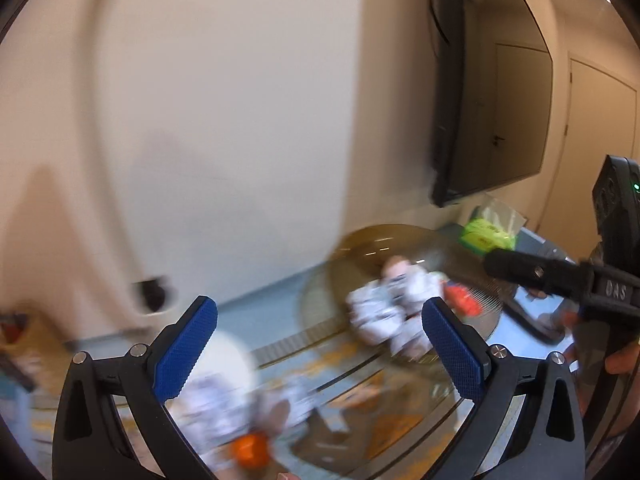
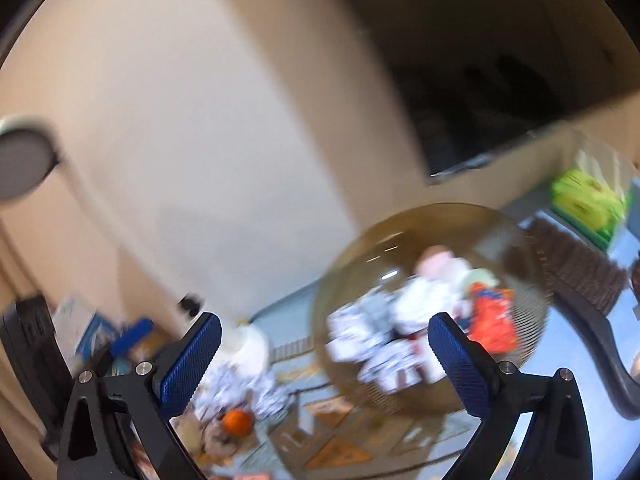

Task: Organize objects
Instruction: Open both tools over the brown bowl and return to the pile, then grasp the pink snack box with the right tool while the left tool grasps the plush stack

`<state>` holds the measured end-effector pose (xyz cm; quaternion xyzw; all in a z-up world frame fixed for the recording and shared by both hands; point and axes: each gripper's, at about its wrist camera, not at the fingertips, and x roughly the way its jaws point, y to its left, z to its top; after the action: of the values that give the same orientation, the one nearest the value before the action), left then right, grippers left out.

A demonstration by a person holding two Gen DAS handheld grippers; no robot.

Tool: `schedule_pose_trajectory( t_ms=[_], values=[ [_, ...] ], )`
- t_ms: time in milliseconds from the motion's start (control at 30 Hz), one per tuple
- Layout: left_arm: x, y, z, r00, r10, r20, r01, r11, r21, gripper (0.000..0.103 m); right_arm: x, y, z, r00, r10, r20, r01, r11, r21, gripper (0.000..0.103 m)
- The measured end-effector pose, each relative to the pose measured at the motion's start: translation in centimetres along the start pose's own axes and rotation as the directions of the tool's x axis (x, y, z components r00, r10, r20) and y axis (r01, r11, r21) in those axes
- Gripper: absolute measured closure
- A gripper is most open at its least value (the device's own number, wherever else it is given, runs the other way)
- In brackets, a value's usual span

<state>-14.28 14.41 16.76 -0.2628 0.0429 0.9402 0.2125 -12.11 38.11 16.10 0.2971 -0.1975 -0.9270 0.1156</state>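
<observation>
Amber bowl (image 2: 432,300) holds packets; both hand-held grippers, left (image 1: 320,344) and right (image 2: 326,360), gape empty, so slow down before reaching.

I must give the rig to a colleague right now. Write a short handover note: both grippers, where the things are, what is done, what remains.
Left gripper: open, empty.
Right gripper: open, empty.
Both views are motion-blurred.
The amber glass bowl already holds white wrapped packets and an orange packet.
More white packets and a small orange object lie loose on the patterned table.
Left to do: probably gather the loose items into the bowl.
</observation>
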Motion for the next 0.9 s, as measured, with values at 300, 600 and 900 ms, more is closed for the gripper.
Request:
schedule_pose_trajectory(
  t_ms=[300,600,900],
  values=[
    [-6.5,9.7,-9.0,0.970,0.212,-0.119,-0.207,0.977,0.049,0.000,2.8,9.5,-10.8,0.983,-0.031,-0.180,-0.014,0.969,-0.247,0.000],
    [-3.3,12.2,-18.4,0.951,0.139,-0.276,-0.136,0.990,0.030,0.001,6.0,9.2,-20.2,0.928,-0.189,-0.322,0.050,0.917,-0.396,0.000],
    [0.5,12.6,-19.3,0.929,0.105,-0.356,-0.099,0.994,0.035,0.001,8.3,9.0,-22.2,0.907,-0.269,-0.323,0.100,0.885,-0.455,0.000]
  ],
)
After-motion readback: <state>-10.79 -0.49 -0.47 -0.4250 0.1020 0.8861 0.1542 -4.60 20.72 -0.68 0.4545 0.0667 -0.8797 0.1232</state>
